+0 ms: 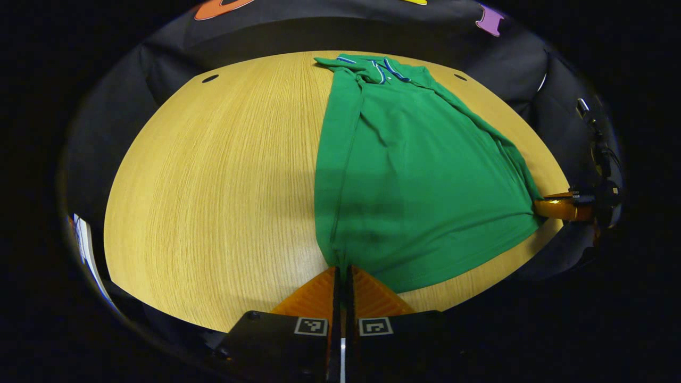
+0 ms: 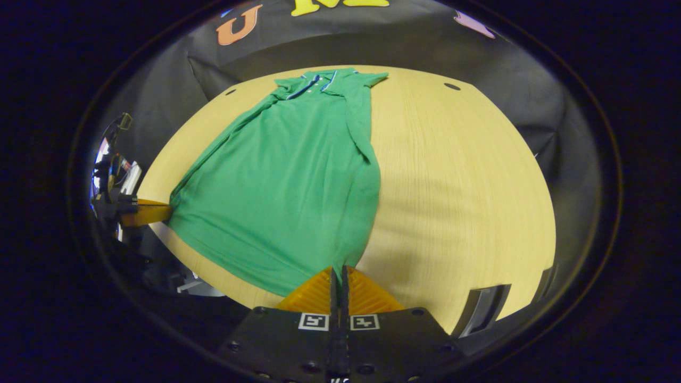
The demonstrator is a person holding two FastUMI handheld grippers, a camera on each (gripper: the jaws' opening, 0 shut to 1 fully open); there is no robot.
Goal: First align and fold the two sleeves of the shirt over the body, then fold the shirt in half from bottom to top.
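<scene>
Both sets of jaws are pressed together on the bottom hem of the green shirt [image 1: 415, 175]: the left gripper [image 1: 343, 271] pinches one hem corner, the right gripper [image 2: 337, 272] the other, at the near edge of the tabletop [image 1: 213, 186]. The shirt lies lengthwise away from them, collar [image 2: 319, 82] toward the far edge, sleeves already tucked over the body. The hem looks stretched between the two grips. From here, the fold seems to call for carrying both corners forward along that long axis, toward the collar.
</scene>
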